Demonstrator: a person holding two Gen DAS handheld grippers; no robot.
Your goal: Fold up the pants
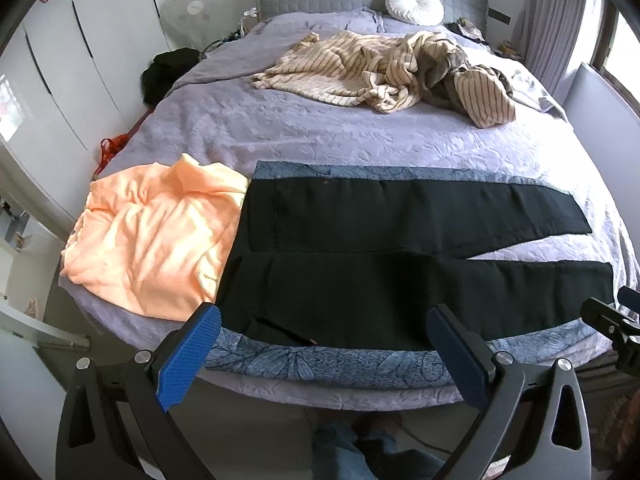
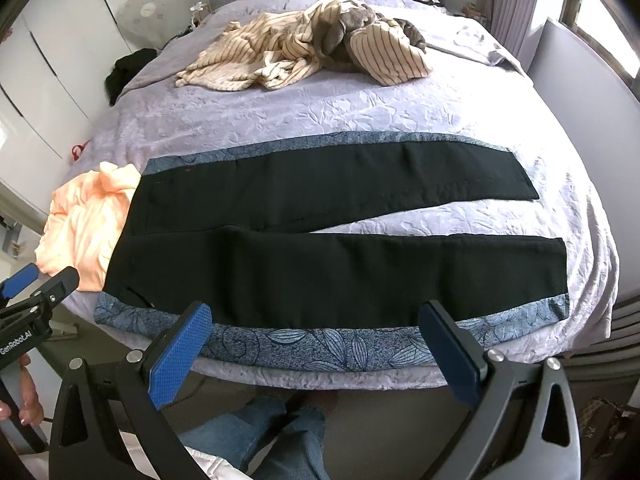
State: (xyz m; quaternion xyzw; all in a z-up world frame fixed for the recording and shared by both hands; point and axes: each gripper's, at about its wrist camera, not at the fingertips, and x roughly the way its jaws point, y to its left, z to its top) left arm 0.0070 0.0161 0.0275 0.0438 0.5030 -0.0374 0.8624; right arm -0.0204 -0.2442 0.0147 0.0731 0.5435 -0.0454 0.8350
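Black pants [image 1: 400, 248] with blue floral side bands lie flat across the near part of the bed, waist at the left, both legs spread to the right; they also show in the right wrist view [image 2: 320, 240]. My left gripper [image 1: 324, 340] is open and empty, held just off the bed's near edge by the waist end. My right gripper [image 2: 316, 340] is open and empty, off the near edge by the lower leg's middle. Each gripper shows at the edge of the other's view.
An orange garment [image 1: 152, 240] lies crumpled left of the waist, partly under it. A striped beige heap with grey clothes [image 1: 380, 68] lies at the far side near a round white pillow [image 1: 414, 2]. White wardrobes [image 1: 80, 60] stand left; a window wall [image 2: 580, 80] stands right.
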